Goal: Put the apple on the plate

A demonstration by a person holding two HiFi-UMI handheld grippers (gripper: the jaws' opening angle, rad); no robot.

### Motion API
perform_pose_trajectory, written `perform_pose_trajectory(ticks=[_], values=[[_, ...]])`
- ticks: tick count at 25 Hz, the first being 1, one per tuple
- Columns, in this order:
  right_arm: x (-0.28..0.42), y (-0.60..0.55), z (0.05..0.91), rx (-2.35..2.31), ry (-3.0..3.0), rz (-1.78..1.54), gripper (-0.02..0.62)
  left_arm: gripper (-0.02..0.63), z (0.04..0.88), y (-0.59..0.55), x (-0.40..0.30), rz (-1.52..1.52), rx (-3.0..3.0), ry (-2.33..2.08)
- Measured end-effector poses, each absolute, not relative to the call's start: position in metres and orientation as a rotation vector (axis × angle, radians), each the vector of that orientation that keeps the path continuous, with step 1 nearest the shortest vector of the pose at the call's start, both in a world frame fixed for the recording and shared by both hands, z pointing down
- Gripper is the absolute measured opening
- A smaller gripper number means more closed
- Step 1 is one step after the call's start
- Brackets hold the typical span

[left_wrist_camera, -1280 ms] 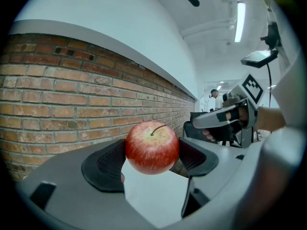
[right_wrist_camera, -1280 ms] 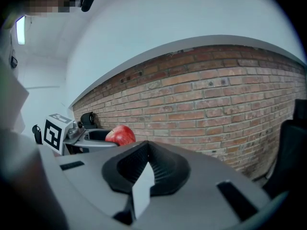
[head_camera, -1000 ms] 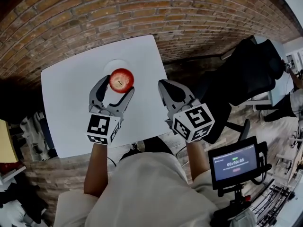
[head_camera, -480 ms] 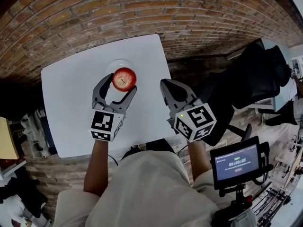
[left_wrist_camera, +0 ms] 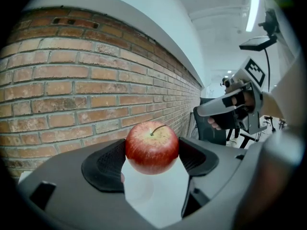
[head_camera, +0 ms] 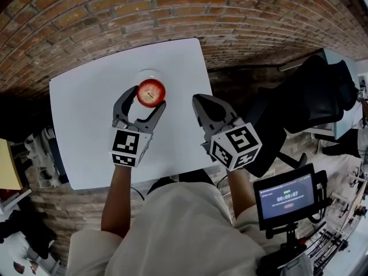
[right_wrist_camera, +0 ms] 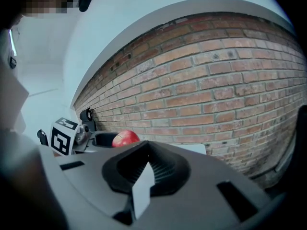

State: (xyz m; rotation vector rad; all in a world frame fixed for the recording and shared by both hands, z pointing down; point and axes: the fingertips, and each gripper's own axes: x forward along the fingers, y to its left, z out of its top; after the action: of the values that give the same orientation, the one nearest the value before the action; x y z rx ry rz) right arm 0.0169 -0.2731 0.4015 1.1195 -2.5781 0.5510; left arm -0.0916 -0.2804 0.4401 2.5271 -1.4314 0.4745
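A red apple (head_camera: 150,92) with a short stem is held above the white table (head_camera: 80,131); my left gripper (head_camera: 145,99) is shut on it. A small white plate (head_camera: 147,74) lies right behind and under the apple, partly hidden by it. In the left gripper view the apple (left_wrist_camera: 152,146) is pinched between the two black pads, with the pale plate (left_wrist_camera: 136,188) below. My right gripper (head_camera: 201,103) hovers over the table's right edge, shut and holding nothing. From the right gripper view (right_wrist_camera: 146,170) the apple (right_wrist_camera: 125,138) shows far off to the left.
A brick wall (head_camera: 172,10) runs behind the table. A black office chair (head_camera: 299,96) stands to the right. A small screen on a stand (head_camera: 286,197) is at the lower right. Clutter lies on the floor at the left (head_camera: 23,171).
My left gripper has carried the apple forward, away from me; it now overlaps the plate. The right gripper has barely moved.
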Motion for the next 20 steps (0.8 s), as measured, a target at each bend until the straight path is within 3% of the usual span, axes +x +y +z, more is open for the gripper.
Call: perform_pose_trajectory(ticks=[20], values=[[0.004, -0.292, 0.424, 1.089, -2.54, 0.598, 0.003, 0.354, 0.491, -0.302, -0.104, 0.521, 2.459, -1.39]])
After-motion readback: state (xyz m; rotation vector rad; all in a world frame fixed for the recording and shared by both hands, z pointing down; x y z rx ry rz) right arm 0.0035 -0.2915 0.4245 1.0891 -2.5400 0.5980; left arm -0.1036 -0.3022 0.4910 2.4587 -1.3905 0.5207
